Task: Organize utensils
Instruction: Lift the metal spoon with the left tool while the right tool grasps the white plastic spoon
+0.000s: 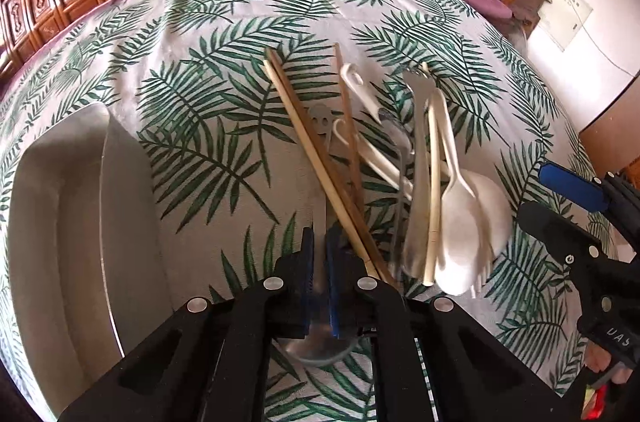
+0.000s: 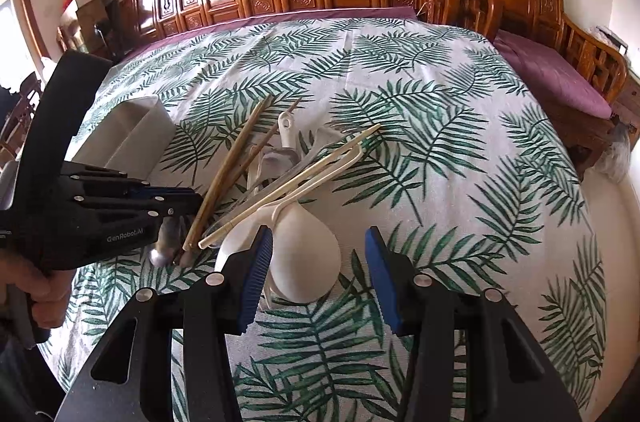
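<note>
The right gripper hovers with jaws apart over the leaf-print tablecloth, a white spoon between its fingers, untouched. Left of the spoon lie chopsticks; the left gripper reaches them. Beyond stands a white tray.

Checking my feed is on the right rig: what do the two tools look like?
Both are black plastic, with round silver rivets and ribbed blue pads on the fingers. The left tool bears white lettering "GenRobot.AI" on its side, seen from the right wrist camera. The right tool looks the same. No cables show.
</note>
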`<state>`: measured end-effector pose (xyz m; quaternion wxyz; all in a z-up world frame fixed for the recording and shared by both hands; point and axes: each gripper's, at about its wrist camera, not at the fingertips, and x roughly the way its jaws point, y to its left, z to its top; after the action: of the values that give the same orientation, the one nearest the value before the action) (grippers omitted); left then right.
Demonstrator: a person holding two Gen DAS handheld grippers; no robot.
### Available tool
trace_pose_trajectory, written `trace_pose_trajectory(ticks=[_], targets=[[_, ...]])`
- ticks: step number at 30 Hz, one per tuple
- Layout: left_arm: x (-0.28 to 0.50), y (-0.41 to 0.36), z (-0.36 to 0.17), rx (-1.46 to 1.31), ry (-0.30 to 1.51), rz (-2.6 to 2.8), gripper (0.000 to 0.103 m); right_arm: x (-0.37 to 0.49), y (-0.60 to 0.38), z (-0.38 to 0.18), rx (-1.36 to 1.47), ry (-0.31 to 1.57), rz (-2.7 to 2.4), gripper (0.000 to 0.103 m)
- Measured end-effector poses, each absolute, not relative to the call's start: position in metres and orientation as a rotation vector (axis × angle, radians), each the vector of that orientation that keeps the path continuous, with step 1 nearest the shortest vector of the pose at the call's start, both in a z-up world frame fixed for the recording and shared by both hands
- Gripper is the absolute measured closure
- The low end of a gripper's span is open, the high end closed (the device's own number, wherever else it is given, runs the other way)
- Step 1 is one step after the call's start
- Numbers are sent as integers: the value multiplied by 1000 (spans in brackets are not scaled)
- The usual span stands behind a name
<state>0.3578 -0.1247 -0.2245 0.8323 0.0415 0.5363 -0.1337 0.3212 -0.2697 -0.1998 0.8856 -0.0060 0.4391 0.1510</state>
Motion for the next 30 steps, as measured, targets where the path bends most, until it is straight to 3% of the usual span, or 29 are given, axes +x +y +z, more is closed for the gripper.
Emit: trace_pose_trajectory(ticks=[21, 26, 30], targets=[[342, -87, -185, 31, 1017, -246, 98, 379, -248, -227, 89, 1034, 290, 60], [341, -89, -187, 28, 1028, -264, 98, 385, -254, -230, 149, 1062, 290, 65], [345, -92, -202, 43, 1093, -281, 98, 383, -252, -230, 135, 1081, 294, 81]])
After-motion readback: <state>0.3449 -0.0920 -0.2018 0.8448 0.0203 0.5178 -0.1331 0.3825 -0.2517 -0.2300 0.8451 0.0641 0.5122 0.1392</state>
